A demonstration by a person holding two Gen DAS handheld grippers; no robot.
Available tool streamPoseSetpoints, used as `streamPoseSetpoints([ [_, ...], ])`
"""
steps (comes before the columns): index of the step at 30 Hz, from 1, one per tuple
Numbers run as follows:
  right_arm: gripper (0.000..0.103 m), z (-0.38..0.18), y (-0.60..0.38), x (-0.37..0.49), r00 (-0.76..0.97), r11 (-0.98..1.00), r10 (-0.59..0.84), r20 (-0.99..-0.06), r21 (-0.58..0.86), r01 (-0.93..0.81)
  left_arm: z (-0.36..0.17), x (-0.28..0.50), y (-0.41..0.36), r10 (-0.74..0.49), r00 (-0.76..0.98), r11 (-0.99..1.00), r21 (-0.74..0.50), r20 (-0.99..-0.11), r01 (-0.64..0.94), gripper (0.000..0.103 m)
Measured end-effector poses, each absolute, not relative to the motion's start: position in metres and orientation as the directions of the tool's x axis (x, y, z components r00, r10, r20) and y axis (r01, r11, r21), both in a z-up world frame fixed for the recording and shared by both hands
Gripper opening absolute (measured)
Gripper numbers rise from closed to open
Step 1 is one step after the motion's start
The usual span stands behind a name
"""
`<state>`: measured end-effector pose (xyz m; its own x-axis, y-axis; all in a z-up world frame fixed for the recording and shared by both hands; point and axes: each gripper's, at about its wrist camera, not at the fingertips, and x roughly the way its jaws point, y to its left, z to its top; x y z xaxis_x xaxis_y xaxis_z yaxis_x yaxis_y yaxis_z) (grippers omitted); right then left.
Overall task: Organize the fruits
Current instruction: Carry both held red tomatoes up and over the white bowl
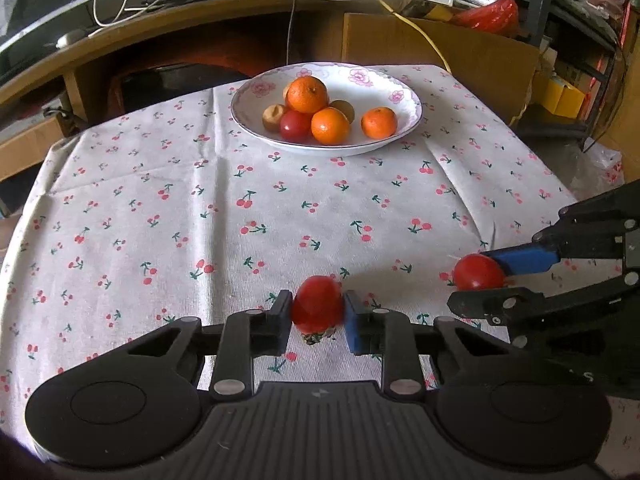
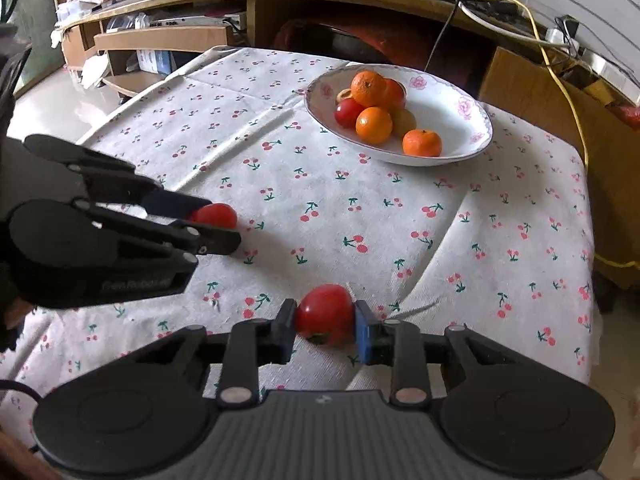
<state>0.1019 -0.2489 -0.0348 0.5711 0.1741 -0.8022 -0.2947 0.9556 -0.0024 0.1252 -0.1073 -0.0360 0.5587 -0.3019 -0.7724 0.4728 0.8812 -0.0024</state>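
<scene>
Near the front of the cherry-print tablecloth (image 1: 200, 200), my left gripper (image 1: 318, 314) is shut on a small red fruit (image 1: 318, 300) resting on the cloth, a pad pressed on each side. To its right, my right gripper (image 1: 478, 280) is likewise shut on a second red fruit (image 1: 474, 270). The right wrist view shows that fruit (image 2: 325, 310) squeezed between the right gripper's (image 2: 325, 322) pads, with the left gripper (image 2: 214, 224) and its fruit (image 2: 218, 214) at left. A white flowered bowl (image 1: 360, 80) (image 2: 448, 108) at the far side of the table holds oranges (image 1: 307, 94) and other small fruits.
A curved wooden desk (image 1: 200, 16) with cables runs behind the table. A cardboard box (image 1: 460, 52) stands at the back right. The cloth drops off at the table's right edge (image 2: 588, 240). Shelves (image 2: 160, 40) stand at the far left.
</scene>
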Motion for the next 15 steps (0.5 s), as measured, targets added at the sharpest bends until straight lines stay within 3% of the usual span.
streamPoseSetpoints([
  [15, 0.049, -0.016, -0.249, 0.094, 0.614, 0.964, 0.178, -0.769, 0.013, -0.264, -0.016, 0.111, -0.113, -0.315, 0.582, 0.885, -0.010, -0.750, 0.466, 0.034],
])
